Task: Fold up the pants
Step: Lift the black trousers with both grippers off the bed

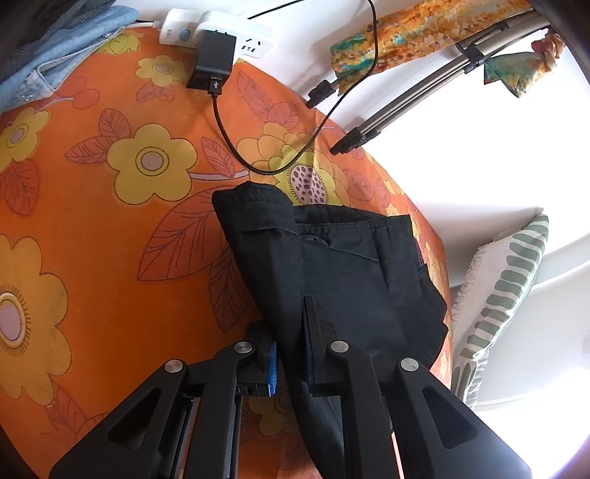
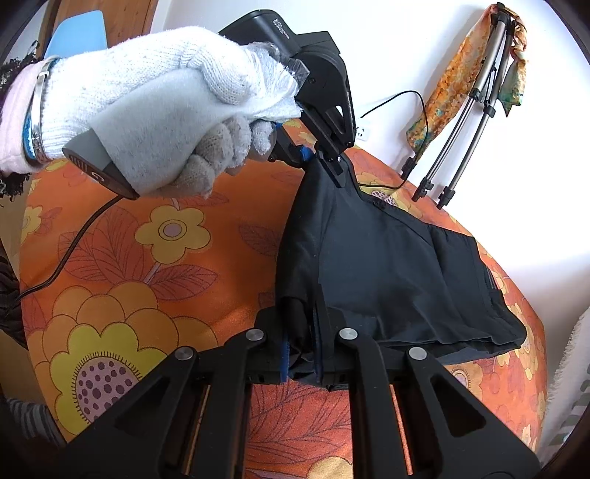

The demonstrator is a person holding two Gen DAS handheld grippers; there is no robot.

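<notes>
Holding the black pants [image 1: 354, 265] lifted off the orange flowered bedspread [image 1: 110, 206], I pinch one bunched edge in my left gripper [image 1: 291, 353] and another in my right gripper [image 2: 306, 346]. The pants look partly folded already, lying doubled near the bed's edge; I judge the final fold and smoothing remain.

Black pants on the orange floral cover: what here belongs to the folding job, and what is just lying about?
Belongs to the job:
- black pants
- left gripper, shut on the pants
- right gripper, shut on the pants
- floral cover under them

Lying about:
- power strip
- black charger
- tripod
- striped pillow
- blue garment
</notes>
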